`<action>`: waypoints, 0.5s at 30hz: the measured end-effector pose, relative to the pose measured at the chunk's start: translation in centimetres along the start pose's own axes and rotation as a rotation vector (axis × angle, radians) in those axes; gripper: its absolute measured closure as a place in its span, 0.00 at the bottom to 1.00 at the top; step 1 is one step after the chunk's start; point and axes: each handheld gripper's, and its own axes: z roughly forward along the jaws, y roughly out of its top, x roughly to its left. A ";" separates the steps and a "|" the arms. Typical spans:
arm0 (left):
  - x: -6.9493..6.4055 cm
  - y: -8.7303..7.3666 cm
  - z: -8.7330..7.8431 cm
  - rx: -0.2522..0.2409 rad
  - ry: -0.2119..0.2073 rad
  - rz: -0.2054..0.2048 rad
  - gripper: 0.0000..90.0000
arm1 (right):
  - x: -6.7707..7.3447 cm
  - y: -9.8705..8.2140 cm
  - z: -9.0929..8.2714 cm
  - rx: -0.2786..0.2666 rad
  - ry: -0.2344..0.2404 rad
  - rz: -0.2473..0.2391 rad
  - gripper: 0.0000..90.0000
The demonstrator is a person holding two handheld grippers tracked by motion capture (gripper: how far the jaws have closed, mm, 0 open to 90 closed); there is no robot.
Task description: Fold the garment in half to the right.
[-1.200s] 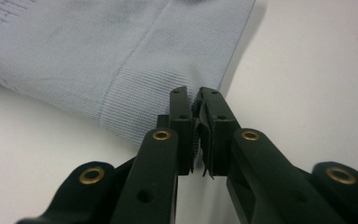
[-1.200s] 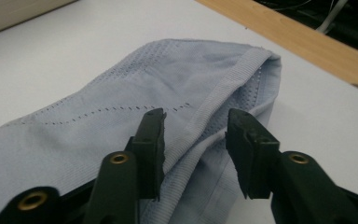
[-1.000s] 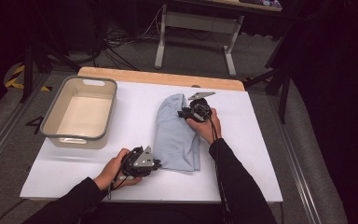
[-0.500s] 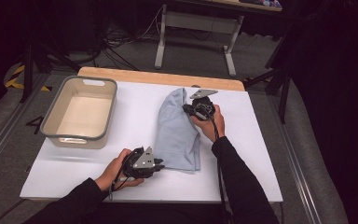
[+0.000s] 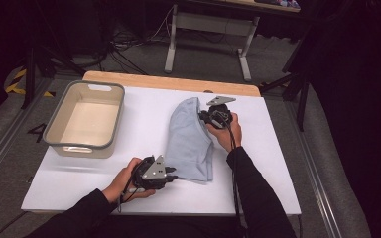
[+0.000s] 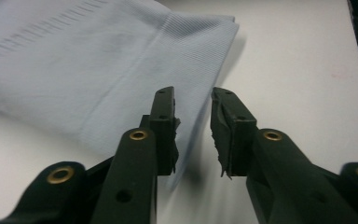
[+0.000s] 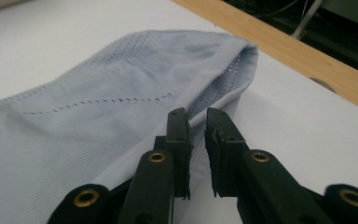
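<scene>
A light blue folded cloth [image 5: 188,139] lies lengthwise in the middle of the white table [image 5: 278,163]. My left gripper [image 5: 172,175] sits at the cloth's near left corner. In the left gripper view its jaws [image 6: 193,93] stand apart over the cloth's [image 6: 98,60] ribbed edge; they have just been opening, and the pads do not press it. My right gripper [image 5: 202,117] is at the cloth's far right edge. Its jaws [image 7: 196,114] have just opened to a narrow gap, with the hem of the cloth [image 7: 98,116] running up to that gap.
A beige plastic bin [image 5: 54,119] stands on the table's left side. A wooden strip [image 5: 168,82] borders the far edge. Beyond it are a metal stand's legs [image 5: 171,49] and cables on the floor. White table surface lies right of the cloth.
The right gripper has edged slightly to the right at the cloth's far edge. The left hand has stayed where it was.
</scene>
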 end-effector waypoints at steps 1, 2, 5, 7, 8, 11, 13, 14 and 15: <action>0.4 -0.2 -0.7 -0.016 0.020 -0.019 0.70 | 0.1 -0.3 -1.1 -0.047 0.018 0.010 0.86; 0.4 -0.2 -0.7 -0.016 0.020 -0.019 0.66 | 0.2 -0.5 -1.5 -0.063 0.020 0.012 0.85; 1.1 -1.2 -0.8 0.033 0.036 -0.046 0.56 | 0.7 -1.4 -3.6 -0.114 0.068 0.015 0.82; 1.1 -1.5 -0.6 0.055 0.038 -0.044 0.48 | 0.9 -1.7 -4.2 -0.111 0.073 0.002 0.78; 0.9 -1.7 -0.4 0.066 0.051 -0.042 0.48 | 1.2 -2.0 -4.8 -0.107 0.081 -0.021 0.75; 1.1 -2.0 0.6 0.092 0.034 -0.075 0.43 | 2.0 -4.0 -6.6 -0.106 0.105 -0.047 0.70; 1.0 -1.9 1.0 0.115 0.055 -0.055 0.42 | 2.3 -5.2 -6.7 -0.106 0.139 -0.025 0.67; 1.1 -1.9 1.1 0.118 0.047 -0.062 0.41 | 2.5 -5.7 -6.5 -0.092 0.148 -0.026 0.62; 1.2 -1.9 1.2 0.113 0.047 -0.067 0.42 | 2.7 -6.1 -6.2 -0.088 0.154 -0.024 0.61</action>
